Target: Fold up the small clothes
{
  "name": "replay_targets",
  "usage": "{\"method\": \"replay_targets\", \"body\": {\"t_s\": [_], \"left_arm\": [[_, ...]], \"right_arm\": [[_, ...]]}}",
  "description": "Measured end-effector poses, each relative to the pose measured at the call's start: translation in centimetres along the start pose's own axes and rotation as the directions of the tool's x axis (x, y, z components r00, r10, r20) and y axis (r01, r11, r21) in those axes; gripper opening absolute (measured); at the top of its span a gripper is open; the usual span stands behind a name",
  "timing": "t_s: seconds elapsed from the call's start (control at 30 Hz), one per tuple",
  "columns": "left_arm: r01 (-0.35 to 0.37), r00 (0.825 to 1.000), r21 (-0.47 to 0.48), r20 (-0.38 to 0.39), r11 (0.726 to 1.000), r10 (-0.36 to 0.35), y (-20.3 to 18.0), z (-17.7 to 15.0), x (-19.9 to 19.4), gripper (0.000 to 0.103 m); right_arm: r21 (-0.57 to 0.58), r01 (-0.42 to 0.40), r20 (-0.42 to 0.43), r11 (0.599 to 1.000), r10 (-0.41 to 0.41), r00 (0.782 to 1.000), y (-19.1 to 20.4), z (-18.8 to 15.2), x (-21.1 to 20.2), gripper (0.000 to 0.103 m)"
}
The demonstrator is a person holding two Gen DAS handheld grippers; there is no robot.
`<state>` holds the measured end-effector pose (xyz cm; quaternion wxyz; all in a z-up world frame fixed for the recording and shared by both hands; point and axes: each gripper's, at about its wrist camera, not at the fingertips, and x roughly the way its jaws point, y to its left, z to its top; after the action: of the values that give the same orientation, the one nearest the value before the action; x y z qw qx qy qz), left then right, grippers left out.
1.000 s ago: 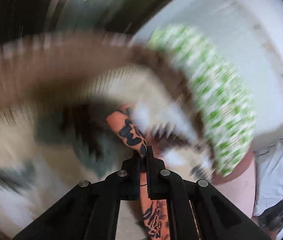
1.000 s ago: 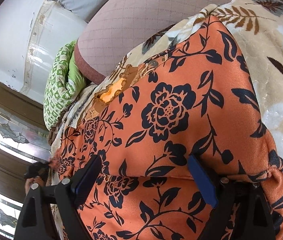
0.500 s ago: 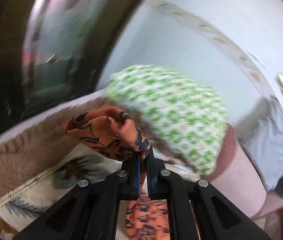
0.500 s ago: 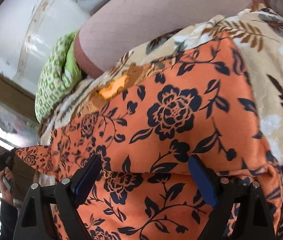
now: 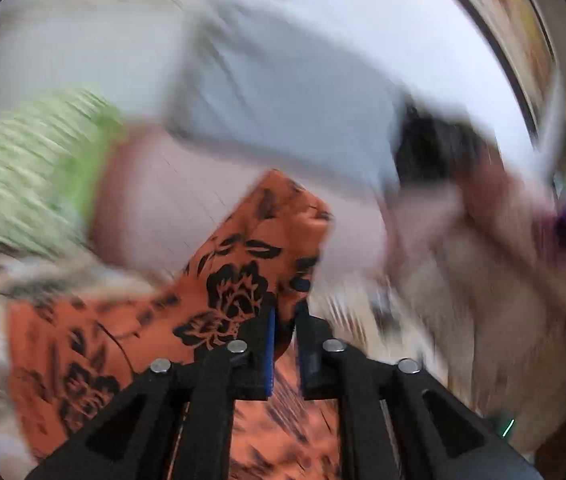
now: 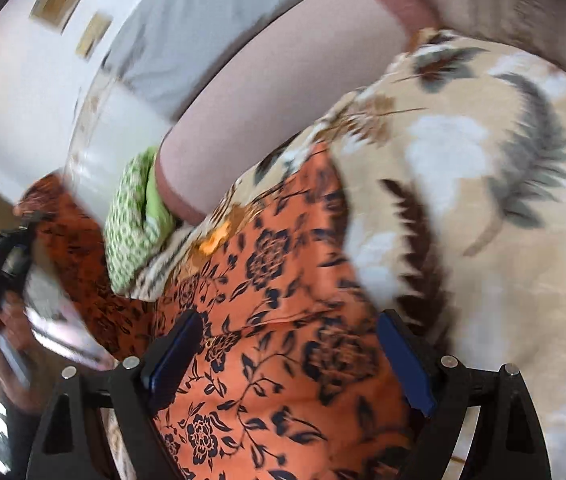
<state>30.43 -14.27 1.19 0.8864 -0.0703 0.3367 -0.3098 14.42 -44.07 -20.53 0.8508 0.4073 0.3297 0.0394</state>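
Left wrist view, blurred: the left gripper (image 5: pixel 283 320) is parting its jaws, a corner of the orange floral garment (image 5: pixel 243 280) lying between the blue pads – apparently slipping free, though blur prevents certainty. The corner is rising over the leaf-print blanket (image 5: pixel 483 320).

Right wrist view: the right gripper (image 6: pixel 287 356) is hanging wide open above the garment's spread body, gripping nothing. The garment is lying across the blanket's near-left portion, one end lifted toward the left edge – the first fold is being laid, not finished. Further folds and flattening are remaining, in my judgement.
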Motion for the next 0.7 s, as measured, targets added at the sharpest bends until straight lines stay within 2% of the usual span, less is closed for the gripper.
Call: {"method": "replay_targets", "body": {"t_s": [0.03, 0.07, 0.1, 0.13, 0.17, 0.2, 0.27, 0.33, 0.37, 0.4, 0.43, 0.5, 0.57, 0.6, 0.7], "left_arm": [[0.002, 0.994, 0.049, -0.106, 0.999, 0.003, -1.5, -2.3, 3.6, 0.047], [-0.019, 0.97, 0.075, -0.24, 0.997, 0.036, -2.2, -5.2, 7.4, 0.058], [-0.023, 0.925, 0.081, -0.377, 0.996, 0.052, -2.0, -8.1, 10.4, 0.058], [-0.046, 0.888, 0.067, -0.453, 0.997, 0.071, -1.3, -10.0, 11.6, 0.055], [-0.063, 0.879, 0.045, -0.471, 0.997, 0.076, -0.5, -10.9, 11.6, 0.054], [-0.07, 0.884, 0.02, -0.462, 0.997, 0.071, 0.3, -11.5, 10.8, 0.054], [-0.104, 0.924, -0.029, -0.372, 0.994, 0.086, 3.1, -11.0, 6.7, 0.059], [-0.156, 0.94, -0.033, -0.313, 0.987, 0.138, 5.5, -9.7, 3.9, 0.07], [-0.229, 0.942, -0.033, -0.258, 0.973, 0.214, 7.6, -9.2, 1.5, 0.075], [-0.274, 0.937, -0.034, -0.235, 0.961, 0.259, 9.8, -9.4, 0.4, 0.077], [-0.347, 0.917, -0.028, -0.218, 0.937, 0.333, 11.3, -9.5, -0.9, 0.078], [-0.5, 0.844, -0.043, -0.25, 0.865, 0.476, 15.5, -10.6, -2.4, 0.078], [-0.54, 0.819, -0.082, -0.278, 0.837, 0.501, 17.9, -12.2, -3.7, 0.078], [-0.551, 0.813, -0.097, -0.286, 0.829, 0.507, 18.8, -12.9, -4.3, 0.078], [-0.571, 0.796, -0.093, -0.305, 0.816, 0.522, 20.6, -15.3, -4.9, 0.078]], "right_arm": [[0.016, 0.005, 0.002, 1.0, -0.005, 1.0, -0.8, -0.1, -0.5, 0.091], [0.026, 0.007, 0.0, 1.0, -0.007, 1.0, -1.3, -0.4, -0.8, 0.091], [0.035, 0.009, -0.003, 0.999, -0.009, 1.0, -1.7, -0.6, -1.1, 0.091], [0.042, 0.009, -0.001, 0.999, -0.009, 1.0, -2.1, -0.7, -1.6, 0.091], [0.043, 0.009, 0.004, 0.999, -0.01, 1.0, -2.3, -0.7, -2.0, 0.091], [0.04, 0.009, 0.008, 0.999, -0.01, 1.0, -2.3, -0.6, -2.3, 0.091], [0.025, 0.011, 0.016, 1.0, -0.011, 1.0, -1.9, -0.3, -2.4, 0.092], [0.018, -0.009, 0.0, 1.0, 0.009, 1.0, -0.7, 0.1, -1.1, 0.093], [0.019, -0.031, -0.013, 0.999, 0.031, 0.999, 0.1, 0.3, -0.2, 0.093], [0.024, -0.064, -0.031, 0.998, 0.065, 0.997, 0.8, 0.5, 0.8, 0.093], [0.043, -0.115, -0.056, 0.992, 0.117, 0.992, 1.6, 0.9, 2.3, 0.093], [0.123, -0.149, -0.087, 0.981, 0.161, 0.983, 1.8, 1.6, 5.1, 0.093], [0.247, -0.15, -0.111, 0.957, 0.182, 0.977, 1.3, 2.1, 8.3, 0.093], [0.286, -0.145, -0.113, 0.947, 0.184, 0.976, 1.0, 2.3, 9.5, 0.093], [0.323, -0.074, -0.113, 0.943, 0.116, 0.987, 0.8, 3.0, 11.8, 0.092]]}}
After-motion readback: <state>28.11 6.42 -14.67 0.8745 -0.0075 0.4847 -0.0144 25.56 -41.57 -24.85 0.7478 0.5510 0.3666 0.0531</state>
